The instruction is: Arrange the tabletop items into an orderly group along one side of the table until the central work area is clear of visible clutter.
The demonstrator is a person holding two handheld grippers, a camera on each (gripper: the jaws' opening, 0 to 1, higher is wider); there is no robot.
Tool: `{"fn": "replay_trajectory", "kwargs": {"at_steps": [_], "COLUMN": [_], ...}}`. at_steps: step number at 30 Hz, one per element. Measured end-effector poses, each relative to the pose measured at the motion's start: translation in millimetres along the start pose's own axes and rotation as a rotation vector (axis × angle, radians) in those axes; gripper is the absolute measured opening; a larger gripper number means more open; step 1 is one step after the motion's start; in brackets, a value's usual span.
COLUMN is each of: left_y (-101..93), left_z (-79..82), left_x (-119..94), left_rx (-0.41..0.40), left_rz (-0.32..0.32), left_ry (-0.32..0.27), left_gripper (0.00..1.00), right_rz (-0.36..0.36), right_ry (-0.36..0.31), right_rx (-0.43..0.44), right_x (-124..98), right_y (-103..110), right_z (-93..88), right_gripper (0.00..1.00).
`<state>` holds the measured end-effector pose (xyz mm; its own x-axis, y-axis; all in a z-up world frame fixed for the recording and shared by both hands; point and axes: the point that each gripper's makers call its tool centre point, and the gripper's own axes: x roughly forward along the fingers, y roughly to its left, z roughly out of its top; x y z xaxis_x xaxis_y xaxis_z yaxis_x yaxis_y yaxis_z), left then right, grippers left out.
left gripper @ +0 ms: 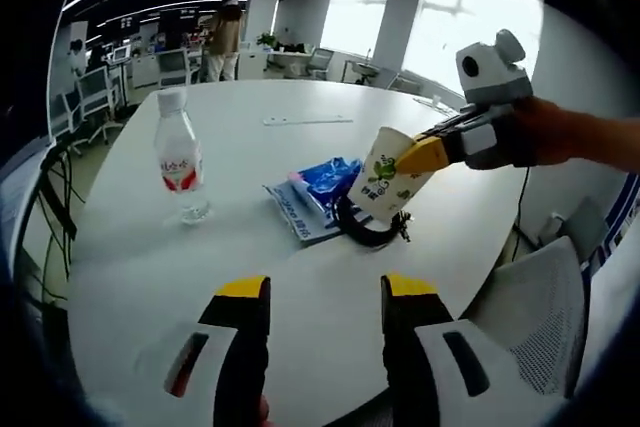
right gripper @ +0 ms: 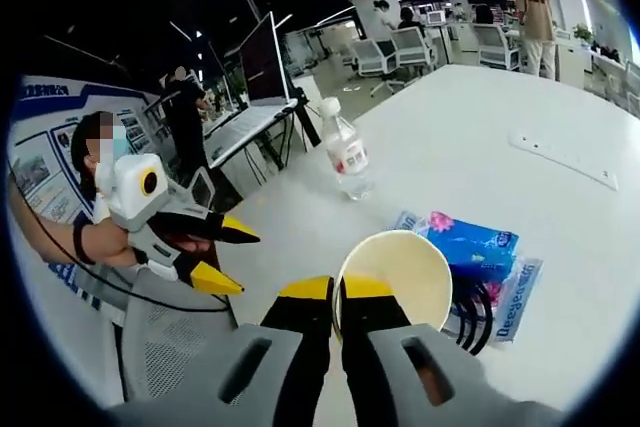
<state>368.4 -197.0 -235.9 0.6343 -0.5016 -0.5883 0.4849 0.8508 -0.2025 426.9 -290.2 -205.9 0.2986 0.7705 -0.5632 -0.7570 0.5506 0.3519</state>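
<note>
- A paper cup (left gripper: 392, 185) with a green printed pattern is held tilted above the white table (left gripper: 300, 277), clamped at its rim by the right gripper (right gripper: 336, 289); the jaws are seen narrowed onto the rim wall, one inside and one outside.
- Under and just beside the cup, a coiled black cable (left gripper: 365, 227) is seen lying on the table, touching a blue tissue pack (left gripper: 328, 179) and a flat printed packet (left gripper: 300, 212).
- A clear water bottle (left gripper: 179, 157) with a red label is stood upright, apart from that cluster.
- The left gripper (left gripper: 315, 292) is held over bare tabletop, jaws wide apart and gripping nothing.
- A long white strip (left gripper: 307, 120) is noted farther across the table.
- Office chairs (left gripper: 95, 97) and standing people (left gripper: 224, 42) are seen in the background.
</note>
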Motion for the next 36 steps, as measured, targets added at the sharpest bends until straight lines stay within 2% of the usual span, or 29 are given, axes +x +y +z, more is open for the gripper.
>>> {"fn": "replay_trajectory", "kwargs": {"at_steps": [12, 25, 36], "left_y": [4.4, -7.7, -16.5], "left_z": [0.6, 0.3, -9.0], "left_x": [-3, -6, -11], "left_rx": [-0.015, 0.015, 0.016], "left_rz": [0.004, -0.011, -0.022], "left_ry": [-0.005, 0.003, 0.017], "left_gripper": [0.44, 0.45, 0.44], "right_rz": [0.011, 0.036, 0.042], "right_ry": [0.016, 0.049, 0.047], "right_rx": [-0.034, -0.055, -0.05], "right_x": [21, 53, 75], "right_y": [-11, -20, -29], "right_z": [21.8, 30.4, 39.5], "right_gripper": [0.0, 0.0, 0.0]}}
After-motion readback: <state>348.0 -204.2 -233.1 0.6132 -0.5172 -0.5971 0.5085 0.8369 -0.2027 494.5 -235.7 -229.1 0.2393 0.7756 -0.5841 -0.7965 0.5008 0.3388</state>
